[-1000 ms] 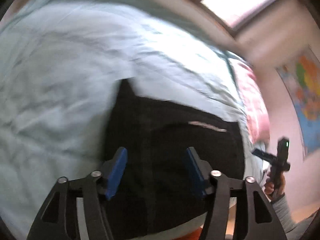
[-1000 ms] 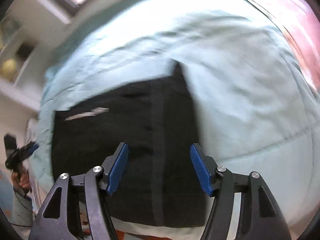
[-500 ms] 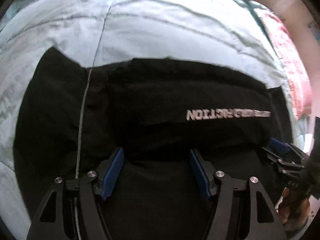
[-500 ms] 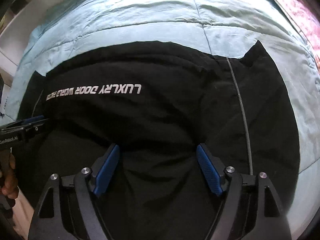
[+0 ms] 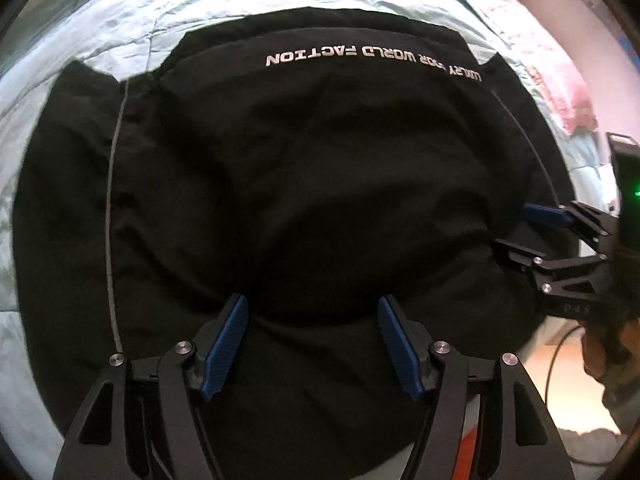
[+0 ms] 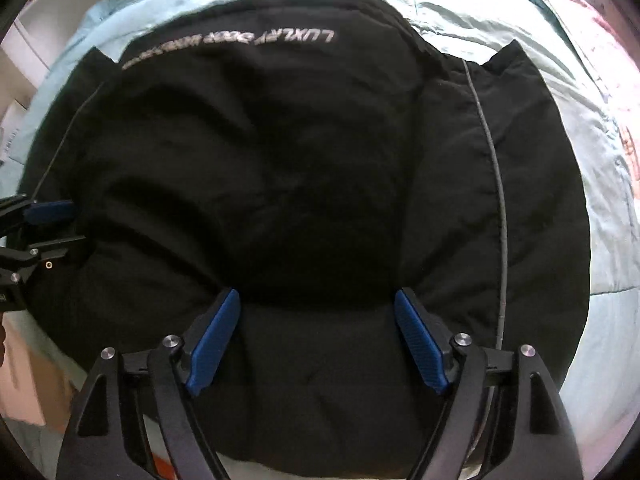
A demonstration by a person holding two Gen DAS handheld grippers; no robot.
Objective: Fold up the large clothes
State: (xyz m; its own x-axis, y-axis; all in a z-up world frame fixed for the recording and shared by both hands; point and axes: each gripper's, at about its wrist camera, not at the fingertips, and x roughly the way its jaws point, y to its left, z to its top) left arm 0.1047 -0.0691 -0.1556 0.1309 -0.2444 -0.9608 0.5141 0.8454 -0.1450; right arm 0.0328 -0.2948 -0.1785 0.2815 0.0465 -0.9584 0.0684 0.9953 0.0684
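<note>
A large black garment (image 5: 320, 160) with white lettering (image 5: 372, 56) and thin grey piping (image 5: 112, 200) lies spread on a light blue bedspread (image 5: 120, 0). My left gripper (image 5: 312, 304) points steeply down over its near part, open, fingertips at a raised fold line in the cloth. My right gripper (image 6: 317, 294) stands the same way over the garment (image 6: 280, 160), open and a little wider. Each gripper shows in the other's view, the right gripper (image 5: 520, 230) at the garment's right side and the left gripper (image 6: 68, 228) at its left side. Nothing is pinched.
A pink patterned cloth (image 5: 552, 80) lies at the far right of the bed. A hand (image 5: 608, 352) holds the right gripper's handle near the bed's edge, with a dark cable (image 5: 560, 344) below it. Something orange (image 5: 466, 456) shows under the garment's near hem.
Both grippers have dropped towards the garment and tipped down, so it now fills both views. The right jaws have widened. The window and wall have left the frame.
</note>
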